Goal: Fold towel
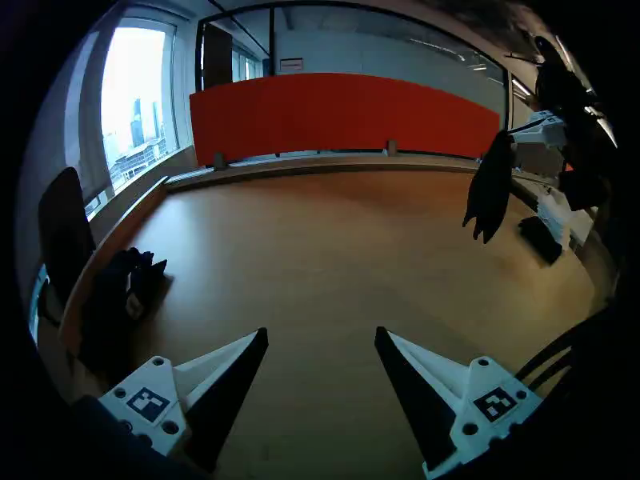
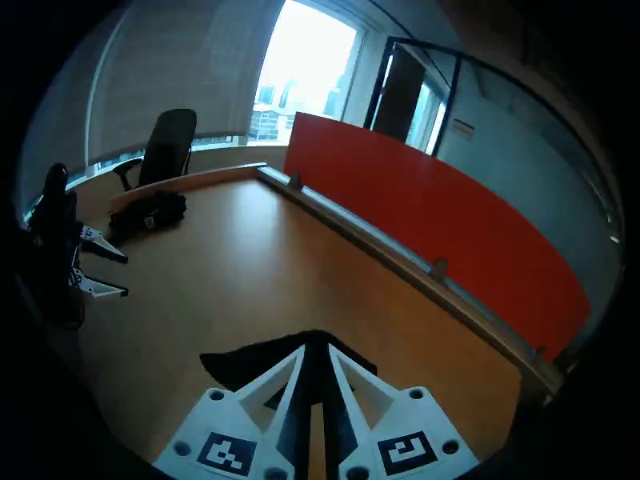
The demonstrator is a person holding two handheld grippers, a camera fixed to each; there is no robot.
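Left gripper view: my left gripper is spread wide and empty over the table. The towel hangs up-right of it, long axis vertical, from the right gripper. Right gripper view: fingers pinched tight on the dark towel, left gripper well apart.

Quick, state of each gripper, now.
Left gripper: open, holding nothing.
Right gripper: closed on the dark towel.
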